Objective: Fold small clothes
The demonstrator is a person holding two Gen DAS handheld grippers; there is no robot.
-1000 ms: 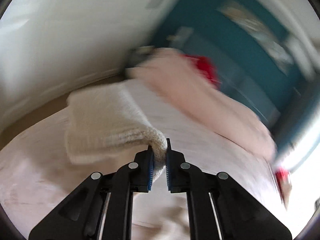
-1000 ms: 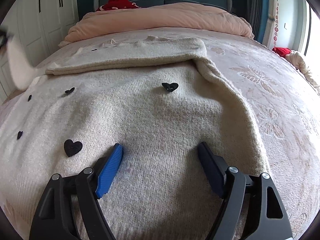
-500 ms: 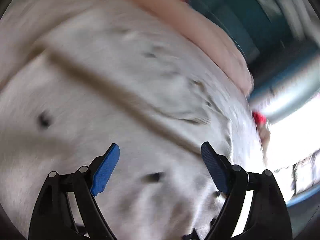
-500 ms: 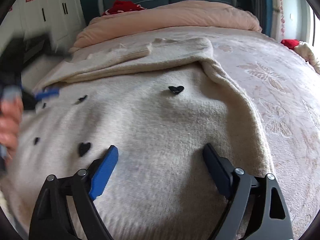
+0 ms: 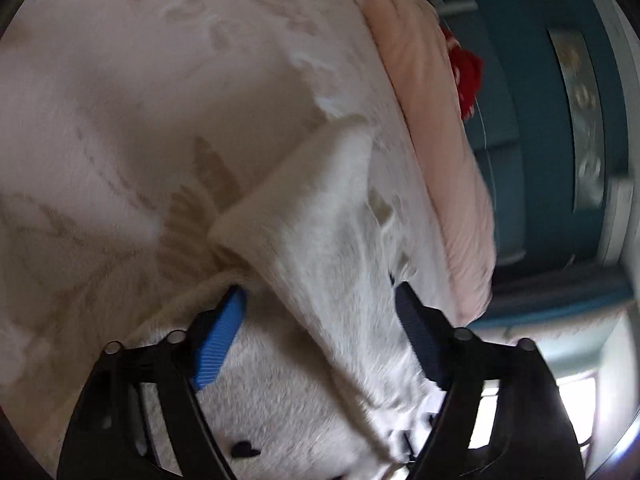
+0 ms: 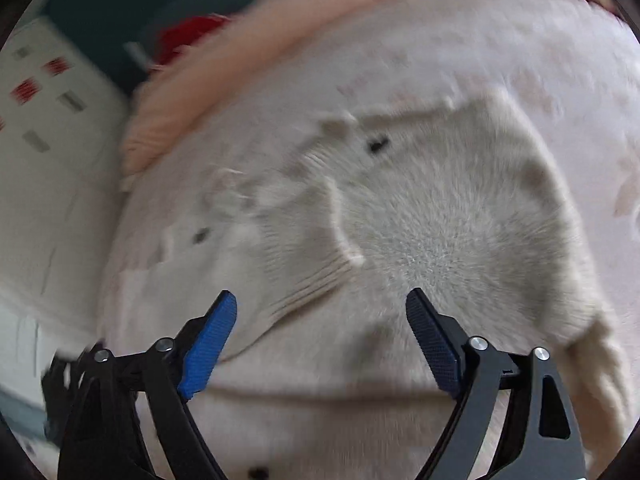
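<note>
- Hovering on the left: left gripper (image 5: pixel 318 300), released and grasping nothing, jaws just having been narrowing with only the folded-over sleeve (image 5: pixel 320 216) of the cream knit sweater (image 5: pixel 288 400) lying under the gap.
- Lying spread on the patterned bedspread (image 5: pixel 120 100): that sweater with its small black hearts (image 5: pixel 245 449), one sleeve already laid across the body, pink duvet (image 5: pixel 436 140) bunched beyond it.
- Hovering on the right: right gripper (image 6: pixel 322 308), likewise released and empty, jaws just having been narrowing over the ribbed neckline (image 6: pixel 320 276) without touching it, as far as the blur allows.
- Risking, as a judgement: pinching only the top layer of loose knit and dragging the laid sleeve out of place.
- Risking also: snagging the fuzzy yarn on the ridged blue pads (image 6: pixel 208 344), or skewing the fold through uneven pulls.
</note>
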